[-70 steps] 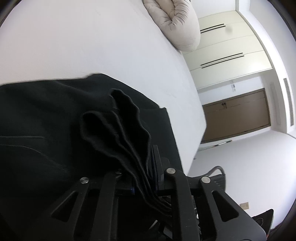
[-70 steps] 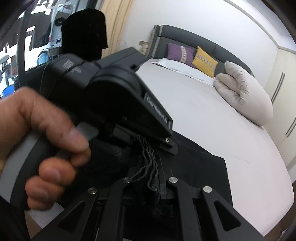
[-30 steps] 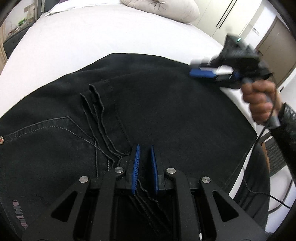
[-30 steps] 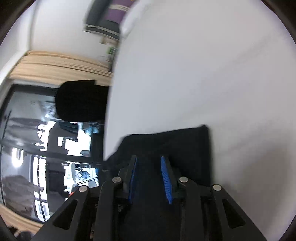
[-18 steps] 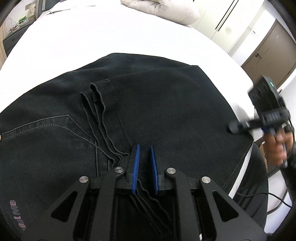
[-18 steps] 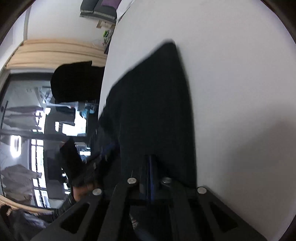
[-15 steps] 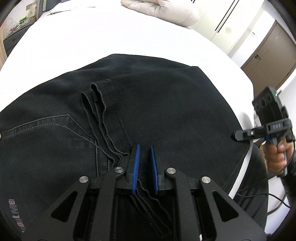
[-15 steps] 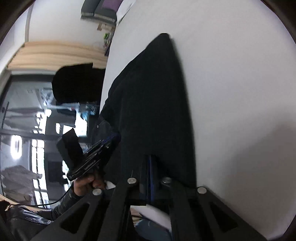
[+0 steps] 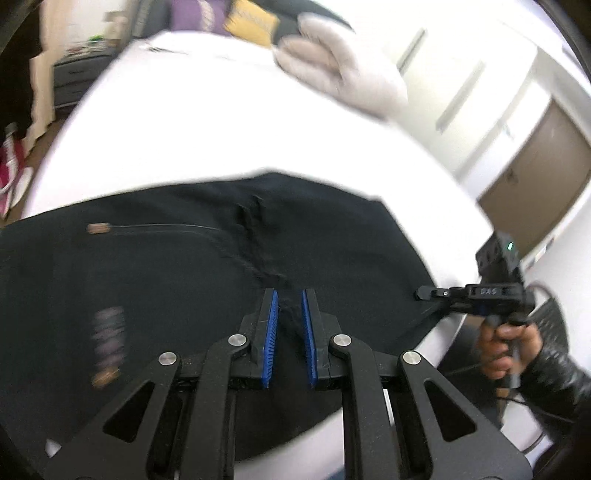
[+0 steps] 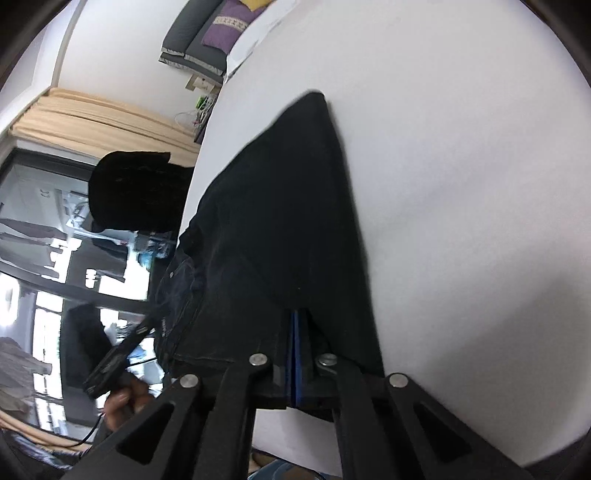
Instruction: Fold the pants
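The black pants [image 9: 177, 280] lie folded on the white bed [image 9: 177, 129]. My left gripper [image 9: 289, 299] is open above their near edge, with stacked hems [image 9: 258, 243] just ahead of its blue pads [image 9: 271, 325]. My right gripper shows in the left wrist view [image 9: 424, 294] at the right edge of the pants. In its own view, my right gripper [image 10: 299, 317] is shut on the edge of the pants [image 10: 280, 221]. The left gripper [image 10: 118, 354] appears at the far side.
A beige rolled duvet [image 9: 332, 70] and purple and yellow cushions [image 9: 225, 18] lie at the head of the bed. White wardrobes [image 9: 461, 92] and a brown door [image 9: 535, 158] stand to the right. A window and curtains [image 10: 92, 122] are beyond the bed.
My left gripper has let go of the stacked hems, opened wider and pulled back and up. My right gripper has come to the right edge of the pants and shut on it.
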